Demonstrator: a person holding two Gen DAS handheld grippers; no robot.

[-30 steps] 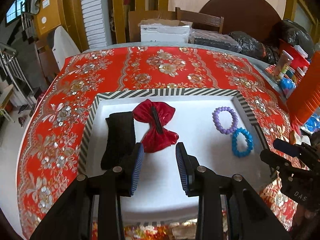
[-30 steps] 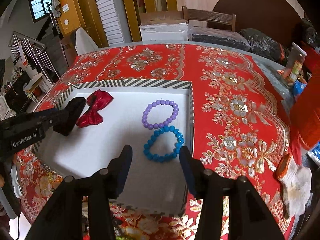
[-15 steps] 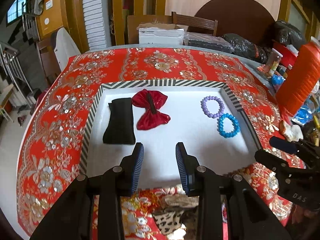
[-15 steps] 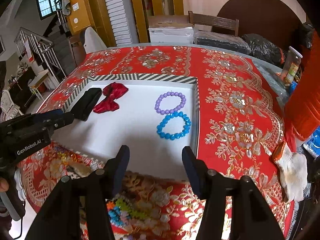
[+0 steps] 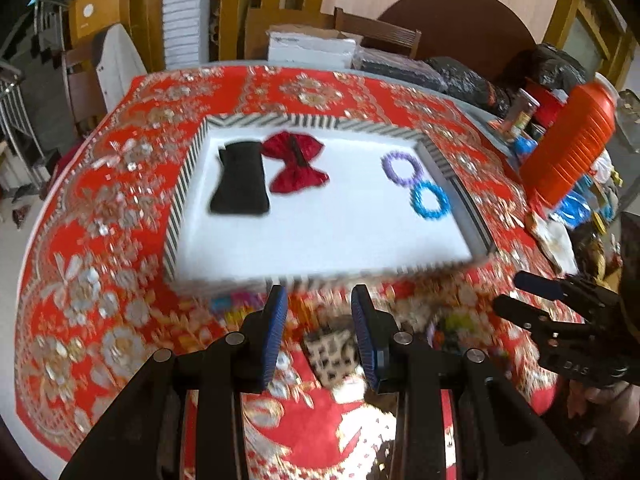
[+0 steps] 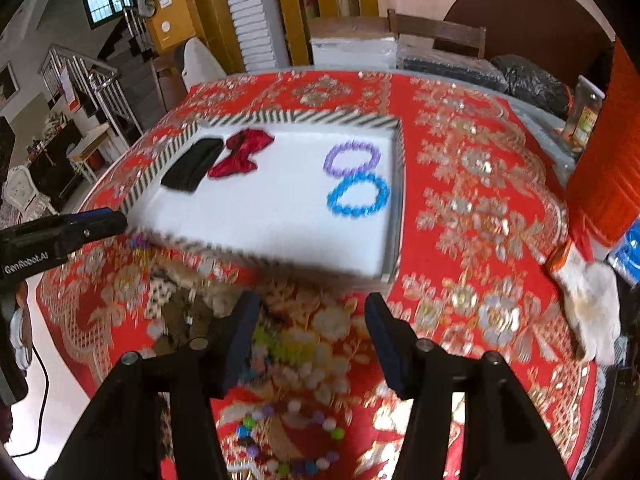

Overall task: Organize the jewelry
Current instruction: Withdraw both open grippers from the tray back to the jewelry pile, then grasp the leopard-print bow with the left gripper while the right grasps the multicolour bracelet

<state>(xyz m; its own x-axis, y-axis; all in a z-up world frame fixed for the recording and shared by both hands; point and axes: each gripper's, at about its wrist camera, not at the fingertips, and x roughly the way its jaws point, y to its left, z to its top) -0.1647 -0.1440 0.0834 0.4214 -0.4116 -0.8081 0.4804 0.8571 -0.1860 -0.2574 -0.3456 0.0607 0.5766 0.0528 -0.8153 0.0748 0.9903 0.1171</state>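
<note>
A white tray with a striped rim (image 5: pixel 188 184) (image 6: pixel 394 200) lies on the red tablecloth. In it lie a black pouch (image 5: pixel 240 184) (image 6: pixel 192 164), a red bow (image 5: pixel 296 166) (image 6: pixel 240 152), a purple bead bracelet (image 5: pixel 402 166) (image 6: pixel 352 158) and a blue bead bracelet (image 5: pixel 430 200) (image 6: pixel 358 200). My left gripper (image 5: pixel 318 332) is open and empty over a leopard-print item (image 5: pixel 332 354) in front of the tray. My right gripper (image 6: pixel 312 340) is open and empty over blurred colourful beads (image 6: pixel 288 346); a pompom string (image 6: pixel 288 436) lies nearer.
An orange ribbed container (image 5: pixel 568 144) (image 6: pixel 604 176) stands to the right of the tray. A white cloth (image 6: pixel 588 292) lies at the right table edge. Boxes, black bags and a chair crowd the far side.
Both grippers have pulled back from over the tray to the near table edge. The loose items in front of the tray have come into view. Jaws stay open.
</note>
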